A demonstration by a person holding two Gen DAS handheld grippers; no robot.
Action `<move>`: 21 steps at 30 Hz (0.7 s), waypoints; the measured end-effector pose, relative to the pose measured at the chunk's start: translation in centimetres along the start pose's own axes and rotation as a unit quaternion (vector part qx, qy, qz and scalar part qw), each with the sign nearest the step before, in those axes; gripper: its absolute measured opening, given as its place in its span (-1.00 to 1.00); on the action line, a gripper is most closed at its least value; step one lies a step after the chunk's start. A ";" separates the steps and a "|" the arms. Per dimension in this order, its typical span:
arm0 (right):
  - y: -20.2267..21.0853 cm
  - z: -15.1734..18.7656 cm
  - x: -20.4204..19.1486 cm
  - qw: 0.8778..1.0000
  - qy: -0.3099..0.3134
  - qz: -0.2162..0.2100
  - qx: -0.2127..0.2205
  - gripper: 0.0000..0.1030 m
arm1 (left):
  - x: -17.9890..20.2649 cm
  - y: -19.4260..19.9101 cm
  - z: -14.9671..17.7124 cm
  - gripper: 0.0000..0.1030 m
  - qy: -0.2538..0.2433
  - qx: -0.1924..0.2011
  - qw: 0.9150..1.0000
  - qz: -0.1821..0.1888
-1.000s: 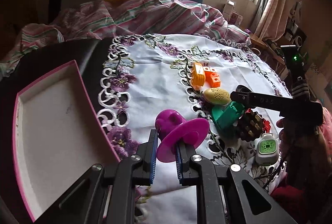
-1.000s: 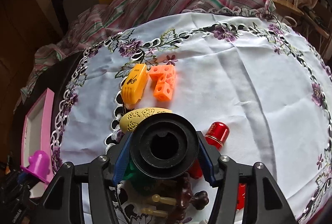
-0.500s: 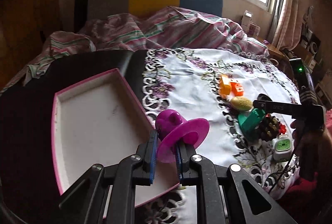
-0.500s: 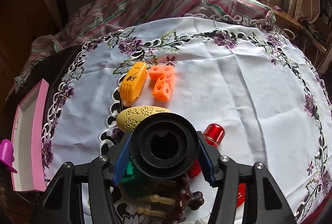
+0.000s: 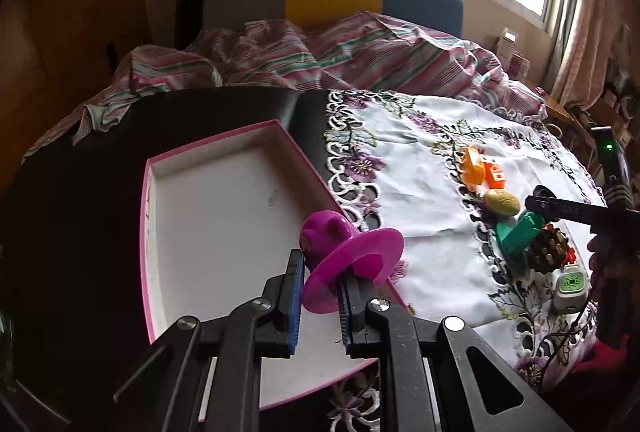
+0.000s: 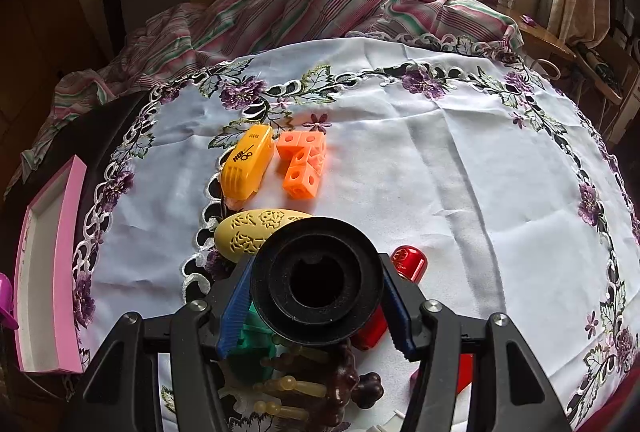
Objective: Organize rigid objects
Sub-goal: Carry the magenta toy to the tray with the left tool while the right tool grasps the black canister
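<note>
My left gripper (image 5: 319,286) is shut on the flat rim of a purple suction-cup toy (image 5: 348,256), held above the near right edge of the pink-rimmed white tray (image 5: 208,216). In the right wrist view my right gripper (image 6: 316,298) is shut on a black ring-shaped piece (image 6: 316,282), held above the pile of toys. On the cloth lie a yellow oval (image 6: 256,232), a yellow-orange car-like toy (image 6: 246,162), orange cubes (image 6: 302,164), a red piece (image 6: 408,260), a green piece (image 6: 252,336) and a brown studded toy (image 6: 320,384).
An embroidered white tablecloth (image 6: 440,168) covers the round table; its left part is bare dark wood (image 5: 72,216). A striped blanket (image 5: 320,52) lies at the far edge. A white-green gadget (image 5: 570,282) sits near the right gripper's handle. The tray (image 6: 44,272) shows at far left.
The left gripper has carried the purple toy leftward from over the cloth to over the tray's edge. The right gripper has kept still with the black ring.
</note>
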State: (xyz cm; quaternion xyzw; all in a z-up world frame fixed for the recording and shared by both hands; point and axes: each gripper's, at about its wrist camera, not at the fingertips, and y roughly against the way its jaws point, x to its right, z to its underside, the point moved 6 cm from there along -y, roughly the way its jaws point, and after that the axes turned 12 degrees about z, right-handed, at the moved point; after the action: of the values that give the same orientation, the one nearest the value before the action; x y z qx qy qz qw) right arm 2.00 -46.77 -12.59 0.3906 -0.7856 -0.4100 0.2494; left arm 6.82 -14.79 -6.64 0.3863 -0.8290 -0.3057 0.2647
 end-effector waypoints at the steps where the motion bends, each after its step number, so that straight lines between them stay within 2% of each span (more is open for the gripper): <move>1: 0.0 0.0 0.0 1.000 0.000 0.000 0.000 0.15 | -0.2 0.0 0.1 -0.69 0.003 -0.001 1.000 -0.001; 11: 0.3 -0.1 0.1 1.000 0.003 0.007 0.010 0.15 | -3.3 -1.5 0.8 -0.69 0.030 -0.021 0.999 -0.013; 14: 0.5 -0.2 0.2 1.000 -0.001 0.006 0.015 0.15 | -5.8 -2.3 0.3 -0.69 0.058 -0.027 0.998 -0.016; 21: 0.7 -0.4 0.2 1.000 0.000 0.006 0.021 0.15 | -12.1 -4.9 -3.0 -0.69 0.084 -0.025 0.994 -0.061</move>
State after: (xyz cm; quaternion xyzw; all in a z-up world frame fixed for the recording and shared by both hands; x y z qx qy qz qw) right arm 1.91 -46.83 -11.74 0.3913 -0.7962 -0.3920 0.2433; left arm 17.99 -8.46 -10.55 0.4533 -0.7712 -0.3084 0.3236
